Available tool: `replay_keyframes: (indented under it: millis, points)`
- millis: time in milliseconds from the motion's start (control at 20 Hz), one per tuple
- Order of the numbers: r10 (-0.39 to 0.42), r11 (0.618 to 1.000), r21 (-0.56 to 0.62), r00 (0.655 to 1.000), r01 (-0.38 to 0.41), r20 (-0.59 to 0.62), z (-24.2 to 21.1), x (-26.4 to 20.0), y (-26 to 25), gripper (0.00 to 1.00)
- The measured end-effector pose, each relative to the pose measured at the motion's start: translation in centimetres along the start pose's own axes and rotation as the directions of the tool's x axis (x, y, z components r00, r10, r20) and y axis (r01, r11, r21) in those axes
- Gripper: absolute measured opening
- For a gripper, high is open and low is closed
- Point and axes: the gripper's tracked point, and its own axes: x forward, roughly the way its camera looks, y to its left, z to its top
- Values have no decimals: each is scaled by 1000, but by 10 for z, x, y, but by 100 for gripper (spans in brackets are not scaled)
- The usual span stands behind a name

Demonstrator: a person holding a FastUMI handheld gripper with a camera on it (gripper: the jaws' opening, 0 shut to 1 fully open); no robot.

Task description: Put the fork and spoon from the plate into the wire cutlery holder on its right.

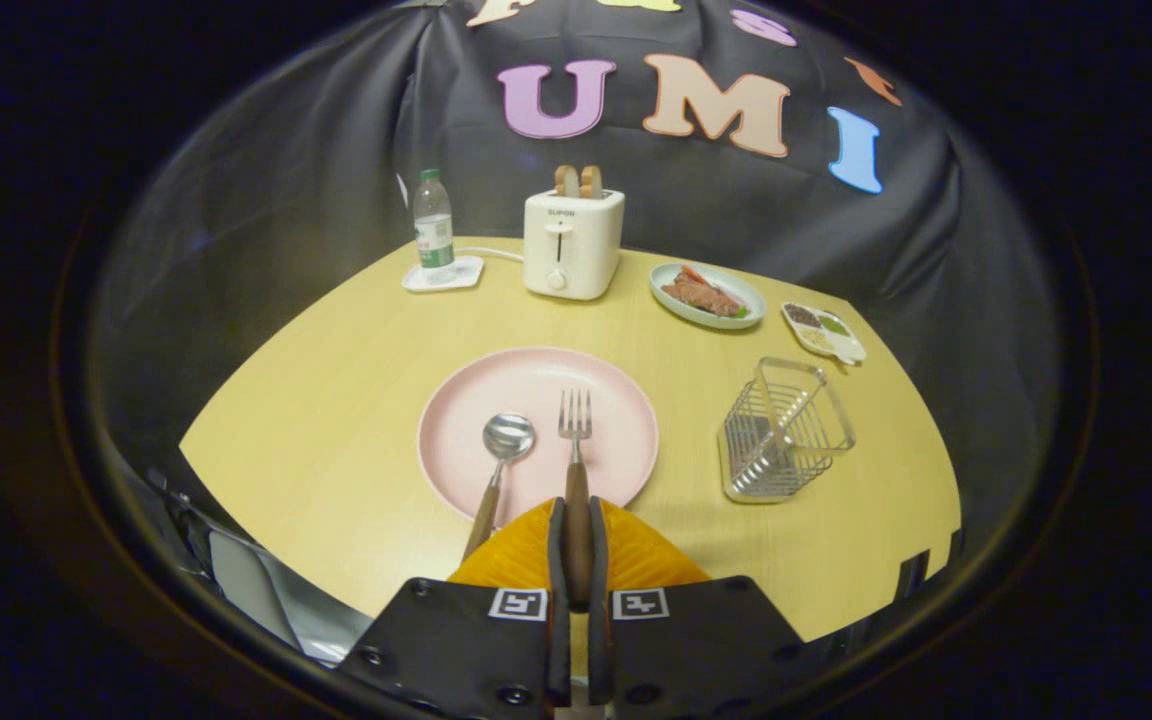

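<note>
Hand-held gripper (577, 540) clamped on fork (575, 430) handle

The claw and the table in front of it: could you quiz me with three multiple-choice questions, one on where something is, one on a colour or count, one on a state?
1. Where does the wire cutlery holder stand?
A. right of the pink plate
B. behind the toaster
C. on the plate

2. How many bread slices stick out of the toaster?
A. none
B. two
C. four

3. What is the claw doing?
A. open above the spoon
B. shut on the fork handle
C. shut on the bottle

Answers:
1 A, the holder sits on the table to the plate's right, empty as far as can be seen.
2 B, two slices show at the toaster's top.
3 B, both fingers press the fork's wooden handle between them, its tines lying on the plate, the spoon beside it.
</note>
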Motion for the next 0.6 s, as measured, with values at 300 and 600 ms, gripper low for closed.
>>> replay_keyframes:
  millis: [300,600]
  points:
    - [-91,996,12,996,91,8,51,-26,-14,10]
    - [-153,982,104,988,155,-34,82,-42,-26,10]
